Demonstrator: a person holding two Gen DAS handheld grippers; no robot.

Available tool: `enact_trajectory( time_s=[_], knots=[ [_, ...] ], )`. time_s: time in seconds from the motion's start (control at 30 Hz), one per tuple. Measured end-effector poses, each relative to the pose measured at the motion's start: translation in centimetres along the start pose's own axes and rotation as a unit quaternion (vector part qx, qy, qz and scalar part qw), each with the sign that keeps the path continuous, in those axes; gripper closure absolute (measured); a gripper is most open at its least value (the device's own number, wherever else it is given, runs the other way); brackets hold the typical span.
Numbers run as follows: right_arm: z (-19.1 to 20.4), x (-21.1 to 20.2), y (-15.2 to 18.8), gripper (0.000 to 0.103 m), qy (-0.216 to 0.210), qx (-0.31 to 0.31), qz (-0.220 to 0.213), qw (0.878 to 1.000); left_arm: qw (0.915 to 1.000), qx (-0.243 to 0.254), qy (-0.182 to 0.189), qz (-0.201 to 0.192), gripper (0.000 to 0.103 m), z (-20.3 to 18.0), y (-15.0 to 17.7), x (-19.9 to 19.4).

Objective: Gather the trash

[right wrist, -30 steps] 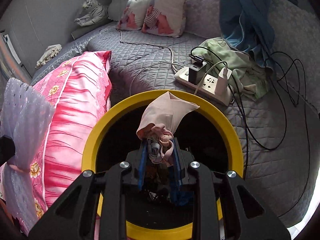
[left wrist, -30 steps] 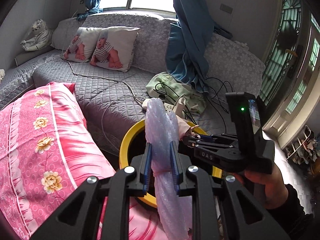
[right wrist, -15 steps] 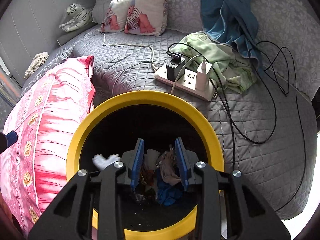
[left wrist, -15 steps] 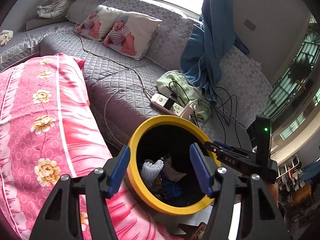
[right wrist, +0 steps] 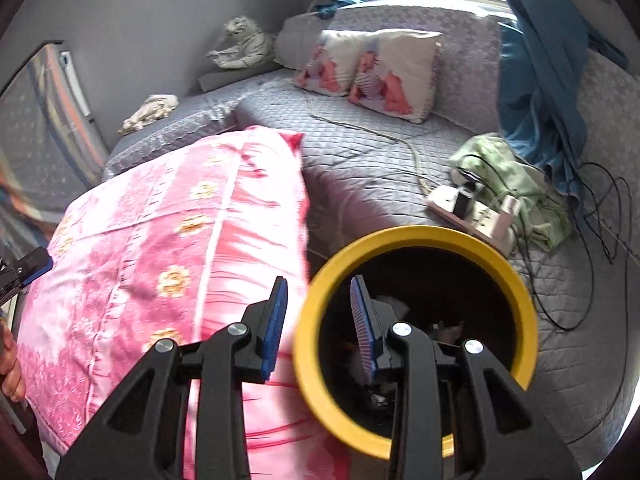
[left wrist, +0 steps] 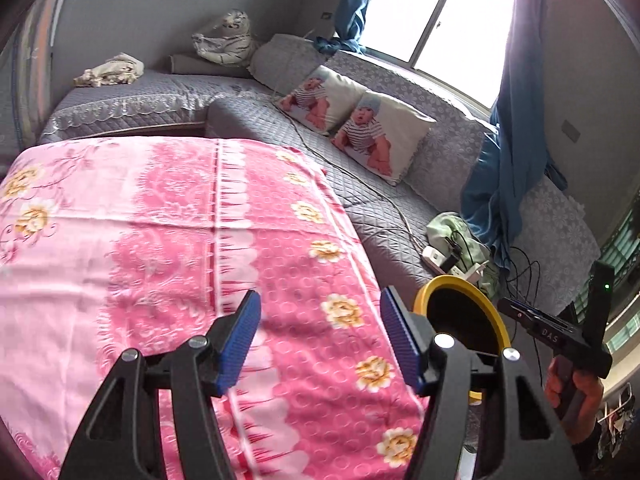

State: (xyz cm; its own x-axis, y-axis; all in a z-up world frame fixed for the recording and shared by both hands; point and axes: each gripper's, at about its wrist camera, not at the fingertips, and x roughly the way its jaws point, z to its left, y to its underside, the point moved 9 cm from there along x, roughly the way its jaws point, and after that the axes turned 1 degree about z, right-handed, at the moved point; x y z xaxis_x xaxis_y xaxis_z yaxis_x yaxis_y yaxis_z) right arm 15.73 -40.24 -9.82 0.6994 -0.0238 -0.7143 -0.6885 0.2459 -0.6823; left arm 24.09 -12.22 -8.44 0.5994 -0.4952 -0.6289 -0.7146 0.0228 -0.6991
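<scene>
We see a grey quilted sofa wrapping the room's corner under the window. Taking its two baby-print cushions as our landmark: a toy tiger sits far left of them in the corner, with a crumpled pale cloth further left. A cord trails from the cushions toward a white power strip and green cloth. The pink flowered bedding lies in front.

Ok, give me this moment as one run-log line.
left gripper: open, empty, over pink quilt | right gripper: open, empty, at yellow bin rim | bin: trash inside
</scene>
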Motion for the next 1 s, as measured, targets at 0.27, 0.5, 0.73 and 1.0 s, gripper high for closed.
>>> enact_trajectory(
  time_s=[0.27,0.5,0.73,1.0],
  knots=[
    [14.6,-1.3,2.2,0.060,-0.087,-0.089,-0.028,0.992,0.9884,-0.021,-0.120,-0.091,0.032,8.6,3.7,-10.8],
    [20.4,-4.5,2.9,0.017,-0.095,-0.086,-0.108,0.986,0.9620,-0.005,-0.188,-0.198,0.008,9.0,4.5,-19.2],
    [20.4,-9.2,2.7,0.008,-0.066,-0.058,-0.212,0.973,0.9486,0.009,-0.198,-0.247,0.008,7.2,4.7,-22.7],
    [18.7,-12.2,3.3,0.008,-0.049,-0.031,-0.263,0.963,0.9410,0.008,-0.214,-0.262,0.008,5.9,5.2,-23.9]
  ],
)
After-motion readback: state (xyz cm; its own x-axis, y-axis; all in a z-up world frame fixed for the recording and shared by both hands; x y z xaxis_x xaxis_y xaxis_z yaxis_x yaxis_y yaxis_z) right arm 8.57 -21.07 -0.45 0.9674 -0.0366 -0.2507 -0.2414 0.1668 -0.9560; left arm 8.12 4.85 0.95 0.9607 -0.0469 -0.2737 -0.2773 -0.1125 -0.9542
